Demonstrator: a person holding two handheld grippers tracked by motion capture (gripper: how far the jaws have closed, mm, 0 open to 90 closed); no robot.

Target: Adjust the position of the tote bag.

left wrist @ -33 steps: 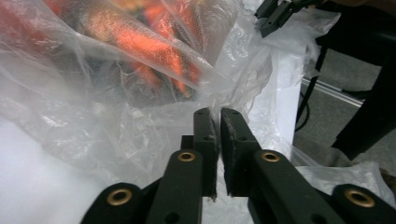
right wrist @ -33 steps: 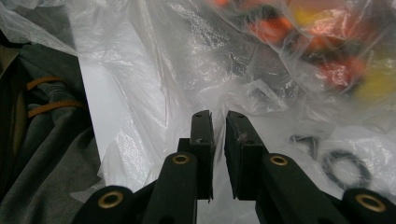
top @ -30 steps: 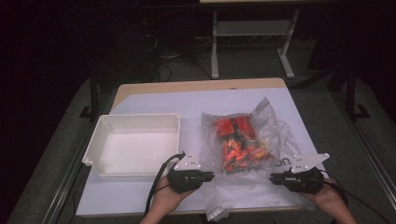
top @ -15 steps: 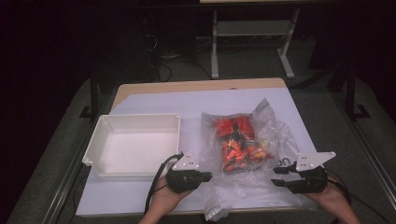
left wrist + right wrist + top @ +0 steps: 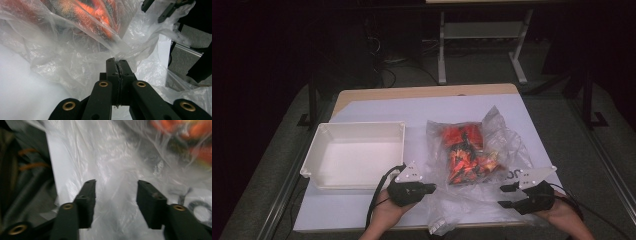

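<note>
Having let go, right gripper (image 5: 508, 196) jaws spread; left gripper (image 5: 430, 189) pinches plastic bag (image 5: 502, 142)

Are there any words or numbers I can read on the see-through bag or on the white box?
Plastic bag: dark printed marks near its right edge, beside the right gripper; they look a bit like "JO" but are too blurred and cut off to read for sure.
The same print in the right gripper view: round dark shapes, too blurred to read.
White tray: no writing on it.
Orange and black things in the bag: no readable text.
</note>
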